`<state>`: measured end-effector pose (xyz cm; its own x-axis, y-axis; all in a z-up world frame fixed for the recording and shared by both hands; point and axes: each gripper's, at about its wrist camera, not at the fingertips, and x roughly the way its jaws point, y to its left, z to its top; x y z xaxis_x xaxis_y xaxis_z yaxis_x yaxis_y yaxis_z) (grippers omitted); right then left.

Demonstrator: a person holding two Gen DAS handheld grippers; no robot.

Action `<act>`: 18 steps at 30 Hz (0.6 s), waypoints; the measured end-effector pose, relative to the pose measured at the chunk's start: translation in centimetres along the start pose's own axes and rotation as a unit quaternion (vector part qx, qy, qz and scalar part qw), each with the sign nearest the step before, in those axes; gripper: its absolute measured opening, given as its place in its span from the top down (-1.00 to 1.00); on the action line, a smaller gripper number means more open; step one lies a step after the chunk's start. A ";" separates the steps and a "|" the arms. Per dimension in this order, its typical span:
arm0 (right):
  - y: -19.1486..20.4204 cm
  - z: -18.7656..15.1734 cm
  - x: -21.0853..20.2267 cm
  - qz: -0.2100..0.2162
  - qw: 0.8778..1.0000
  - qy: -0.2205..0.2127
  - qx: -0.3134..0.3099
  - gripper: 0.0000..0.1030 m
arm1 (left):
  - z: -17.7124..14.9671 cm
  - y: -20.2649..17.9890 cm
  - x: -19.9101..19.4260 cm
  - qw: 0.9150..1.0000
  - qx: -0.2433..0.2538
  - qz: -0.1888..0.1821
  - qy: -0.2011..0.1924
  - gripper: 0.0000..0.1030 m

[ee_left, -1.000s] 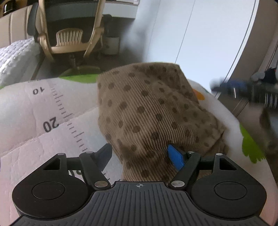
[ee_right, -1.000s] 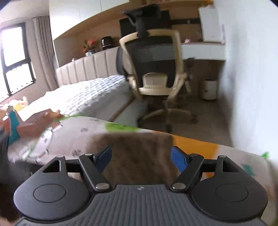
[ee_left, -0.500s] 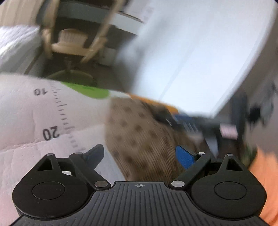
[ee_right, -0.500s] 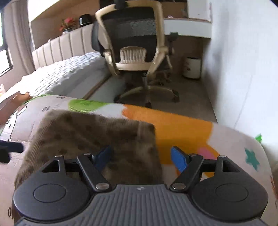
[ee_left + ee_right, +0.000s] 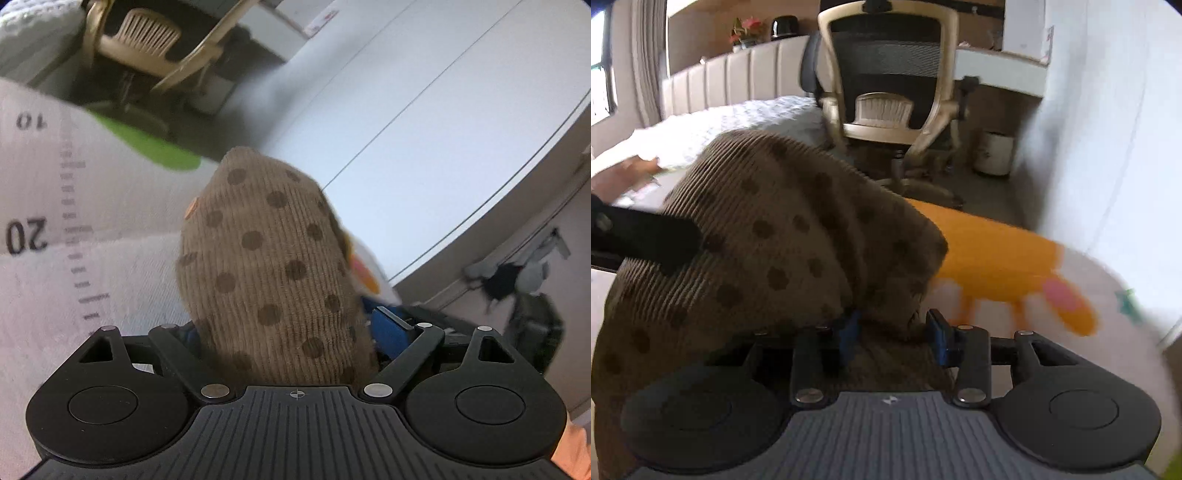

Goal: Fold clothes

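- left wrist view: the left tool [image 5: 284, 332] has the brown dotted garment [image 5: 266, 266] bunched between its fingers; the blue pad on the right finger [image 5: 388, 328] sits beside the cloth and the left finger is mostly hidden behind it, so whether the tool is truly clenched on the fabric i cannot tell.
- the garment rises in a rounded hump straight ahead of the tool, ribbed like corduroy, with a small orange button [image 5: 191, 209] at its left edge.
- under and to the left of it lies a white quilted mat [image 5: 122, 266] printed with a ruler scale, the numbers 10 and 20 showing, and a green patch at its far edge.
- beyond the mat a beige office chair [image 5: 147, 40] stands on the floor, with a white wardrobe [image 5: 424, 122] to the right.
- right wrist view: the right tool [image 5: 892, 332] is clamped on a fold of the same garment [image 5: 768, 251], its blue pads drawn close with cloth pinched between them.
- the garment heaps up to the left of that tool; the black finger of the left tool [image 5: 646, 240] presses against its left side.
- the mat [image 5: 993, 258] shows an orange print to the right, blurred.
- behind stand the office chair [image 5: 890, 81], a bed [image 5: 738, 118] with a white cover, and a small white bin [image 5: 995, 153] by the wall.
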<state>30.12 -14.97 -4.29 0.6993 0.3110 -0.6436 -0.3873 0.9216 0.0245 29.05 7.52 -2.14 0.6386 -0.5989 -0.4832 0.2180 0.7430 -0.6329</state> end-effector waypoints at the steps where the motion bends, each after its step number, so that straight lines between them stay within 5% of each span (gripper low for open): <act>1: 1.0 0.4 0.4 0.013 1.000 0.003 0.005 0.21 | 0.2 0.2 -1.1 1.000 0.003 -0.005 -0.013 -0.77; 7: 11.0 3.4 4.4 0.079 0.996 0.016 -0.033 0.12 | 0.9 3.4 -8.5 0.996 0.010 0.048 -0.069 -0.76; 10: 15.2 4.8 6.7 0.098 0.994 0.019 -0.045 -0.27 | 0.9 6.3 -12.2 0.987 0.021 0.137 -0.082 -0.76; 13: 17.2 5.8 7.5 0.104 0.993 0.011 -0.062 -0.44 | 0.2 9.6 -15.0 0.971 0.009 0.225 -0.076 -0.76; 18: 16.3 8.2 5.3 0.175 0.984 -0.016 -0.012 -0.83 | -2.0 11.2 -19.8 0.971 -0.002 0.222 -0.094 -0.82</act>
<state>32.46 3.59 -0.98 0.5390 0.6167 -0.5737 -0.6223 0.7506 0.2222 17.35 27.14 -0.91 0.7928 -0.1553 -0.5894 -0.1115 0.9138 -0.3907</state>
